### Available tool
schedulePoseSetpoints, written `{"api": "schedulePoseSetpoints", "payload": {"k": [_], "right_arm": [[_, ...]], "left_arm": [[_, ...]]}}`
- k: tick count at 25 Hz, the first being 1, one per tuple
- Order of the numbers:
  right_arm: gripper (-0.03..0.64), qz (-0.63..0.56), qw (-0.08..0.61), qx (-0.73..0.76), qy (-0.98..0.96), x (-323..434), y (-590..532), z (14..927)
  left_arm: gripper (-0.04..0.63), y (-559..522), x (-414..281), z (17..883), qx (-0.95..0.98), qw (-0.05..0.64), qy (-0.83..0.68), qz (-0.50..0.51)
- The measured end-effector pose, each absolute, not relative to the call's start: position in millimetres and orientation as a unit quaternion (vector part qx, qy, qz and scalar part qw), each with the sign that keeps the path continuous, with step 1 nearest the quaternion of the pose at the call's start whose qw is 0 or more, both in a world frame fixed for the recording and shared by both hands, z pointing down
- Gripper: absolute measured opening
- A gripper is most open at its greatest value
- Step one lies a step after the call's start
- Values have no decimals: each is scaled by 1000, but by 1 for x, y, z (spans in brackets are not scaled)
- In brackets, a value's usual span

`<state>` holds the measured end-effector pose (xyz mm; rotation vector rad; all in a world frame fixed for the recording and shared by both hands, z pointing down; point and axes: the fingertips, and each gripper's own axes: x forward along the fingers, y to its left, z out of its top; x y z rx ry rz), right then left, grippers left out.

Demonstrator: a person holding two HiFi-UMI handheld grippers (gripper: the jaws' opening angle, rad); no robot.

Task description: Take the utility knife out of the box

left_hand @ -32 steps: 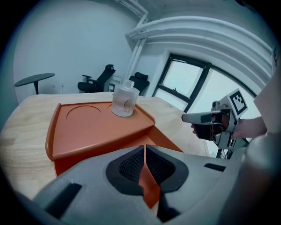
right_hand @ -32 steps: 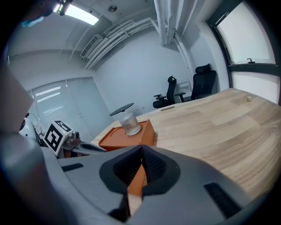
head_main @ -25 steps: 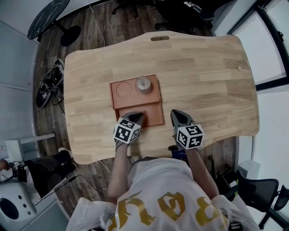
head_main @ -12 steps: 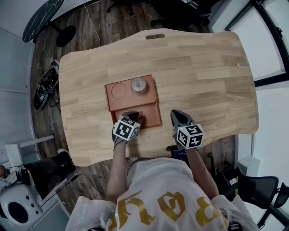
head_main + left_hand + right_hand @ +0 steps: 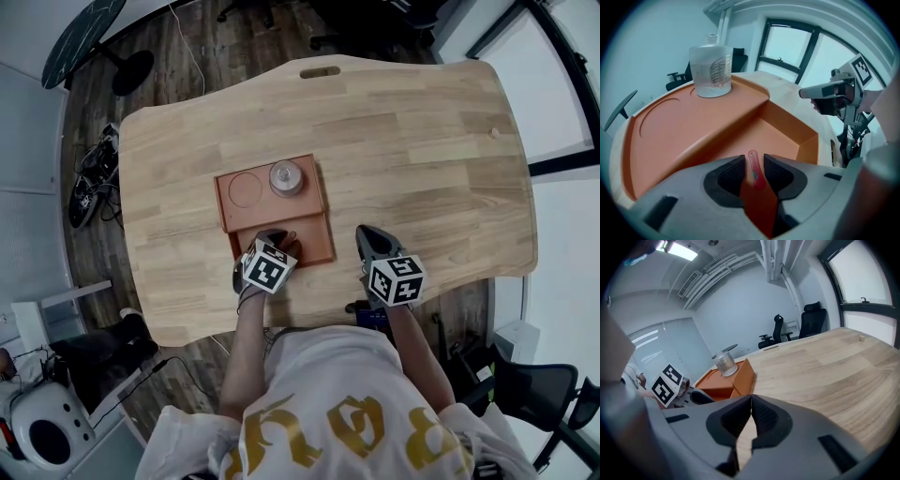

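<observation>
An orange box (image 5: 223, 201) lies on the wooden table, with a sunken compartment (image 5: 780, 133) at its near end. My left gripper (image 5: 753, 158) points steeply down into that compartment. Its jaws are opening, and the slim red utility knife (image 5: 755, 170) lies between the pads with a thin gap on each side. In the head view the left gripper (image 5: 279, 239) is over the box's near end. My right gripper (image 5: 372, 242) hovers over bare table just right of the box. It is shut with nothing in it (image 5: 750, 401).
A clear glass jar (image 5: 286, 176) stands on the box's raised part beside a round recess (image 5: 246, 188). The jar (image 5: 711, 65) is beyond the left jaws. Office chairs (image 5: 806, 322) stand past the table's far edge. Bare wood spreads to the right (image 5: 441, 159).
My left gripper has sunk a little into the box's near compartment and tilted. The right gripper has hardly moved.
</observation>
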<state>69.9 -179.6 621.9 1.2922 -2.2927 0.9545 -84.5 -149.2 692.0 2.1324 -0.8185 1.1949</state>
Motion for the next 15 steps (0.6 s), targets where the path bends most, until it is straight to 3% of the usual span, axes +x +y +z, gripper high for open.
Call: {"api": "schedulePoseSetpoints", "payload": {"k": [9,15], "right_arm": [[11,335,175,451,-809,67,-180,624],[11,333,173,452,-809,67,-177,622]], "left_arm": [[98,-150,-86,696,791,220,-309,480],[94,-150,-87,696,787,227,-328,470]]}}
